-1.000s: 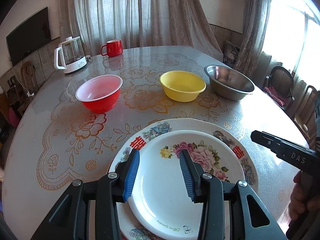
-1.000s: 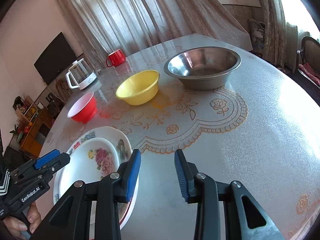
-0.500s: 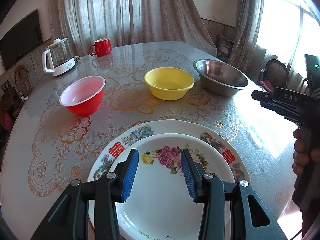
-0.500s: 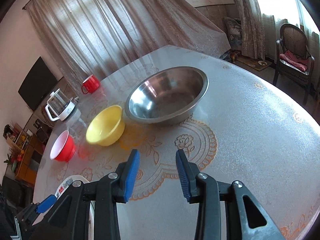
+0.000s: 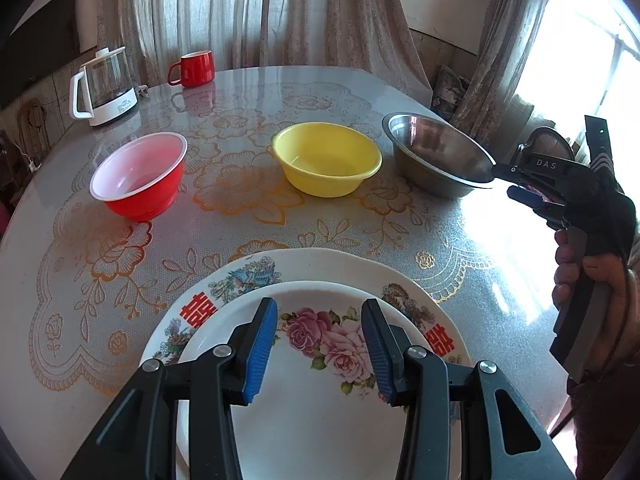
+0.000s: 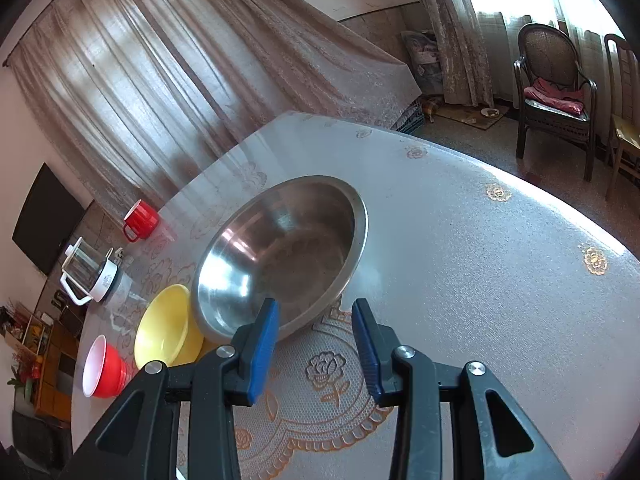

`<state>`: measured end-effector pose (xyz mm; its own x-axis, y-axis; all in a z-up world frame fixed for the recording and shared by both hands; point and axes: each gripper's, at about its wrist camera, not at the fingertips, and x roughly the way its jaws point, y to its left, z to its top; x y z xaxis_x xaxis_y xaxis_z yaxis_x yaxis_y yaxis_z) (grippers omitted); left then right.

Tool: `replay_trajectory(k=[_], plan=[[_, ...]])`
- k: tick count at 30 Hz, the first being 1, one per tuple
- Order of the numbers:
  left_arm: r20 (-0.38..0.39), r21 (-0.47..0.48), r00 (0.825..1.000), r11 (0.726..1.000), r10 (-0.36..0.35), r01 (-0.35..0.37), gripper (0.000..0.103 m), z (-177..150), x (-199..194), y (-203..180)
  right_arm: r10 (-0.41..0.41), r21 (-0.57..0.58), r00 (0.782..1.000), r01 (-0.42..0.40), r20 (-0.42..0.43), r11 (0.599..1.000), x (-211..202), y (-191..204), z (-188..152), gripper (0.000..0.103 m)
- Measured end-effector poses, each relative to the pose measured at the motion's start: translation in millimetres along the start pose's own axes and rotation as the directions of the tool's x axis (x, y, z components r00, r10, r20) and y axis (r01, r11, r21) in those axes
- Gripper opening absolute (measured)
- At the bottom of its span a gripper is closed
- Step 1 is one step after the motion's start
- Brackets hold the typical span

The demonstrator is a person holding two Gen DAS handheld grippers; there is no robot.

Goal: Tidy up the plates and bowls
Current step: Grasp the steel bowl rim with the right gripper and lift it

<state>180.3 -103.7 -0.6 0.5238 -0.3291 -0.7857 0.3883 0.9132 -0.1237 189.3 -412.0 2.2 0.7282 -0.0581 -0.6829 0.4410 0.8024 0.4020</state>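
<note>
Both tongs you held stood part-open, gripping nothing: left gripper [image 5: 318, 344] low over the stacked plates [image 5: 320, 420], right gripper [image 6: 316, 344] before the steel bowl [image 6: 280, 256] at centre.

Daylight pours in through the window [image 5: 592, 40] to the right of the table [image 5: 248, 92] and through the thin curtains [image 5: 248, 12] behind it, so both views are bright, with the window panes blown out to white. A hard patch of glare lies on the table just in front of the steel bowl [image 5: 436, 156], whose inner wall [image 6: 236, 264] also carries sharp highlights, while soft shadows fall beside the bowls toward the camera. Both views are sharp with no motion blur, but the fisheye lens bends the table's rim and the curtains strongly, and the corners go black.
</note>
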Motion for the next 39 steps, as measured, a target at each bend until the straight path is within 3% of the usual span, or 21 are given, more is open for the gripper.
replay_trajectory(k=[4, 9, 11, 14, 15, 20, 23, 31, 35, 39], plan=[[0.01, -0.012, 0.999, 0.999, -0.041, 0.041, 0.045, 14.8, 1.0, -5.4, -0.027, 0.033, 1.0, 0.027, -0.014, 0.999, 19.5, -5.6, 10.3, 0.038], [0.013, -0.023, 0.997, 0.997, -0.073, 0.074, 0.044, 31.7, 9.4, -14.4, -0.019, 0.034, 0.999, 0.021, -0.05, 0.999, 34.5, -8.1, 15.3, 0.021], [0.012, -0.023, 0.997, 0.997, -0.077, 0.077, 0.043, 39.1, 14.8, -18.6, -0.026, 0.023, 0.998, 0.028, -0.051, 0.999, 35.4, -6.9, 14.3, 0.019], [-0.026, -0.028, 0.995, 0.995, -0.097, 0.097, 0.021, 49.0, 27.5, -25.5, -0.015, 0.035, 0.998, 0.017, -0.053, 0.999, 34.0, -8.8, 13.8, 0.018], [-0.035, -0.034, 0.993, 0.994, -0.109, 0.108, 0.021, 52.1, 31.2, -27.2, -0.006, 0.048, 0.998, 0.009, -0.061, 0.999, 33.1, -10.3, 13.7, 0.018], [-0.044, -0.047, 0.981, 0.981, -0.188, 0.186, 0.021, 60.3, 42.4, -36.7, 0.063, 0.077, 0.994, -0.056, -0.091, 0.995, 20.0, -15.0, 7.3, 0.016], [-0.039, -0.08, 0.98, 0.978, -0.198, 0.194, 0.031, 64.8, 48.2, -38.5, 0.105, 0.117, 0.988, -0.091, -0.116, 0.989, 11.9, -21.7, -1.6, 0.016], [-0.056, -0.082, 0.971, 0.97, -0.234, 0.23, 0.031, 71.2, 57.7, -54.1, 0.168, 0.163, 0.976, -0.144, -0.14, 0.976, -9.0, -34.0, -21.7, 0.016], [-0.021, -0.057, 0.972, 0.971, -0.235, 0.233, 0.042, 74.7, 59.0, -60.2, 0.167, 0.151, 0.976, -0.145, -0.143, 0.978, -17.1, -41.2, -24.0, 0.017], [-0.033, -0.06, 0.977, 0.976, -0.21, 0.208, 0.045, 81.6, 68.9, -63.3, 0.096, 0.075, 0.989, -0.088, -0.111, 0.993, -26.8, -40.6, -15.5, 0.029]])
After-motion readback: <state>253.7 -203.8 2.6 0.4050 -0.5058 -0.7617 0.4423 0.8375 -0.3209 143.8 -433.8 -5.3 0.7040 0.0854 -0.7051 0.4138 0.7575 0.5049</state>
